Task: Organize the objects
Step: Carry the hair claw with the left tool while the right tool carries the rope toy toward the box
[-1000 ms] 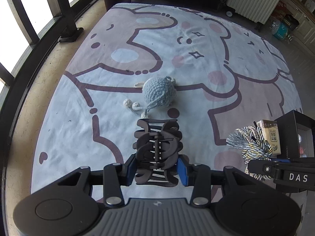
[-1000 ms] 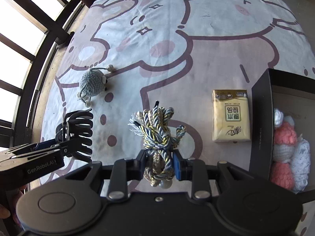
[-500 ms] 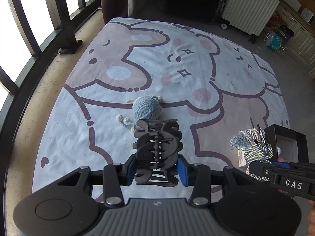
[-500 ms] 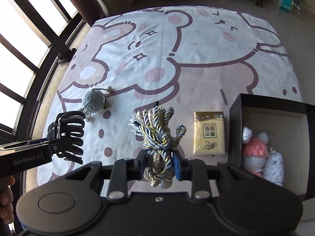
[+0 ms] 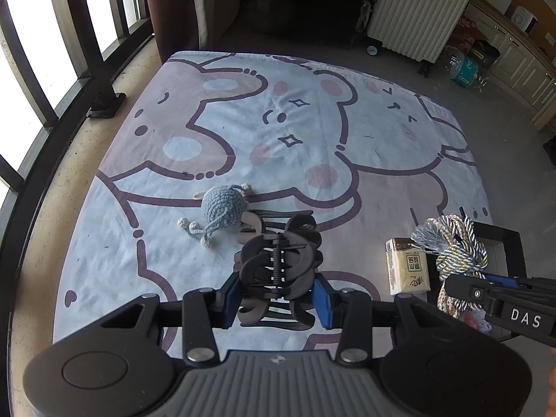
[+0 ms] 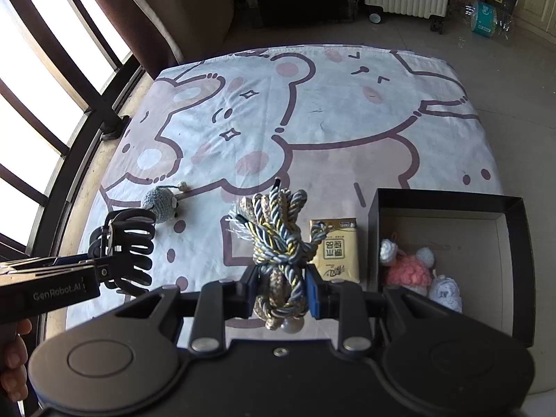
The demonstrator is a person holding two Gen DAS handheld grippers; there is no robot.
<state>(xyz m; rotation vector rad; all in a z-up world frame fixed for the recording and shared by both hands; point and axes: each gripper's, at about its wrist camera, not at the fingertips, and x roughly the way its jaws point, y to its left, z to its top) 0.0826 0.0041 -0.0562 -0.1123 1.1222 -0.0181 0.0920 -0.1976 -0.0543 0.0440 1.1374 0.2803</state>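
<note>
Black plastic claw hair clip (image 5: 278, 264), large and toothed, sits clamped between the blue-padded fingers (image 5: 231, 293) of the left gripper (image 5: 278, 297), held clear above the cartoon-bear printed blanket (image 5: 312, 132). Just beyond those fingertips, slightly to their left, a blue-grey crocheted ball toy (image 5: 222, 206) with cream dangling cords lies on the blanket.

Right gripper (image 6: 281, 292) grasps a knotted bundle of twisted blue, gold and white cord (image 6: 278, 239); its fingers (image 6: 312, 292) press in from both sides, and a pale bead hangs at the bundle's lower end. To the right of these fingers, a yellow tissue packet with printed characters (image 6: 338, 250) lies flat on the blanket, just beside the near wall of an open black cardboard box (image 6: 448, 201). Inside the box: a pink crocheted toy with white pompoms (image 6: 406, 267) and a white knitted item next to it, touching.

Both grippers are visible in each other's views, well apart. A hand (image 6: 14, 354) grips the left tool's handle. A white ribbed suitcase (image 5: 413, 10) stands on the floor past the blanket's far edge.
</note>
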